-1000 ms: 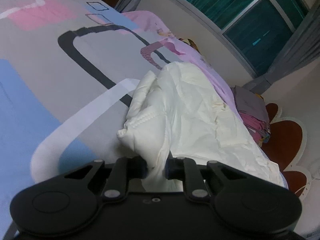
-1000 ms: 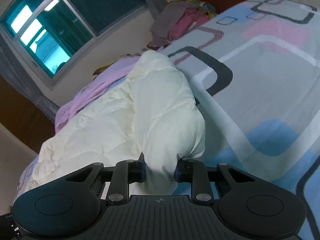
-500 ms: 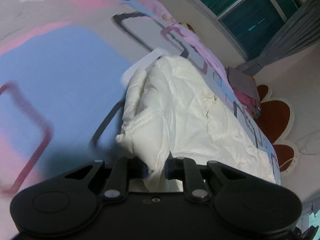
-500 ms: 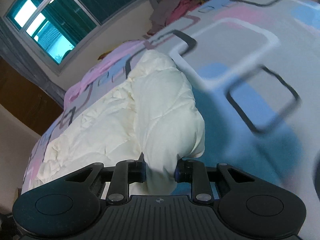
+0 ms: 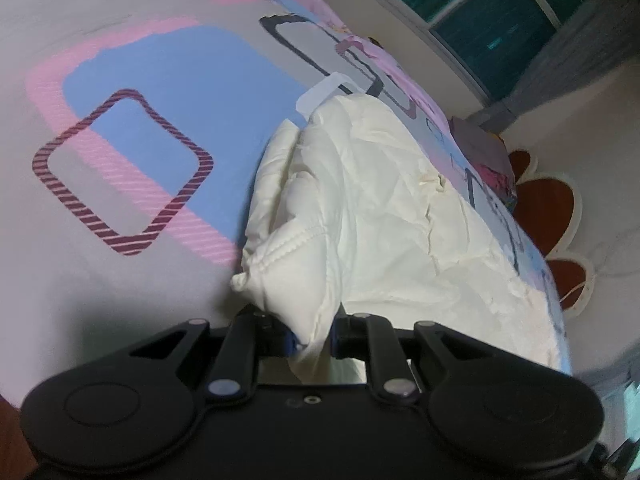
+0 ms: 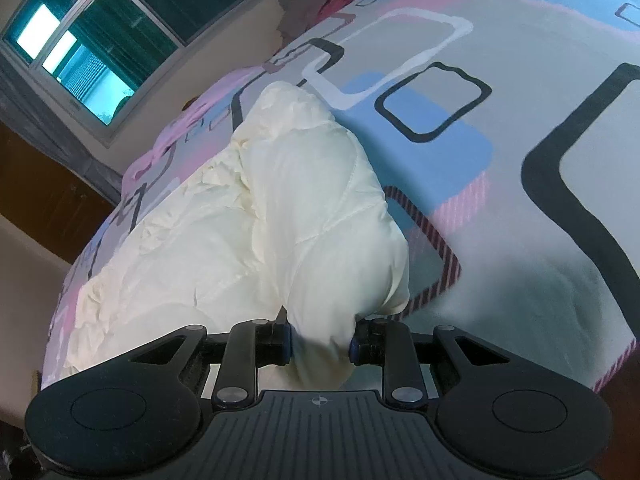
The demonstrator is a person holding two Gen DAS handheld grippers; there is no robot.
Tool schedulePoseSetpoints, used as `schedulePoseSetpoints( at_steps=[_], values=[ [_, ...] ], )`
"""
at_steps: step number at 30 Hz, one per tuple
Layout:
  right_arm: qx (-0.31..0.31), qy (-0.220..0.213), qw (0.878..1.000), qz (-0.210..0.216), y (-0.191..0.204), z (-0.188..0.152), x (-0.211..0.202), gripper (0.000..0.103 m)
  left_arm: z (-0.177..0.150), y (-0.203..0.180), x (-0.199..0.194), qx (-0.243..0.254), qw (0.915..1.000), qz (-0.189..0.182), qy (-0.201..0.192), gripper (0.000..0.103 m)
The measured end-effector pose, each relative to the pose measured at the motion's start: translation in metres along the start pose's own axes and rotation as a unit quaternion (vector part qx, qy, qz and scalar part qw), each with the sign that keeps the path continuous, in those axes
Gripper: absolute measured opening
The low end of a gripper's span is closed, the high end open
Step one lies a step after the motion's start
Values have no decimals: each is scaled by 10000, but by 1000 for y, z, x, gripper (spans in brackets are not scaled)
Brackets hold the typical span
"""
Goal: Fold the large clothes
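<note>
A cream padded jacket (image 5: 380, 208) lies stretched along the patterned bed sheet (image 5: 160, 120). My left gripper (image 5: 312, 336) is shut on a bunched, stitched corner of it at the near end. In the right wrist view the same jacket (image 6: 312, 208) runs away from me over the sheet (image 6: 520, 100). A thick roll of it sits between the pads of my right gripper (image 6: 320, 340). Those jaws are opening slightly, and the fabric still fills the gap and touches both pads.
A pile of grey and pink clothes (image 5: 488, 160) lies at the far end of the bed by a red-brown flower-shaped headboard (image 5: 548, 208). A window (image 6: 80, 60) and a dark wooden cupboard (image 6: 40, 200) stand beyond the bed. The bed edge (image 6: 608, 360) drops off at the lower right.
Both grippers have travelled across the bed, dragging the jacket with them; the sheet's pattern has slid past underneath. The gap between the right gripper's pads has widened a little.
</note>
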State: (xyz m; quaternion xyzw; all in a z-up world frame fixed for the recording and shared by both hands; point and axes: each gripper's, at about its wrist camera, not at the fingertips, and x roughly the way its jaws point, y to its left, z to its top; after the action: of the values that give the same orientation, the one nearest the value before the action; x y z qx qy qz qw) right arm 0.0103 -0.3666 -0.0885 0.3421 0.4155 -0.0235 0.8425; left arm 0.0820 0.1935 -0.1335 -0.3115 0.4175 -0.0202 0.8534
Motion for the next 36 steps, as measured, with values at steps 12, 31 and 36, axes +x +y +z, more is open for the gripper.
schedulePoseSetpoints(
  at_steps=[12, 31, 36],
  values=[
    [-193, -679, 9943, -795, -15, 4, -45, 58, -11, -2, -37, 480, 9959, 553, -524, 42],
    [-2421, -1175, 9631, 24, 136, 11, 38, 58, -6, -26, -59, 628, 9832, 992, -1394, 45],
    [-2825, -1095, 9527, 218, 179, 4, 86, 58, 2, -52, -51, 951, 9833, 645, -1412, 45]
  ],
)
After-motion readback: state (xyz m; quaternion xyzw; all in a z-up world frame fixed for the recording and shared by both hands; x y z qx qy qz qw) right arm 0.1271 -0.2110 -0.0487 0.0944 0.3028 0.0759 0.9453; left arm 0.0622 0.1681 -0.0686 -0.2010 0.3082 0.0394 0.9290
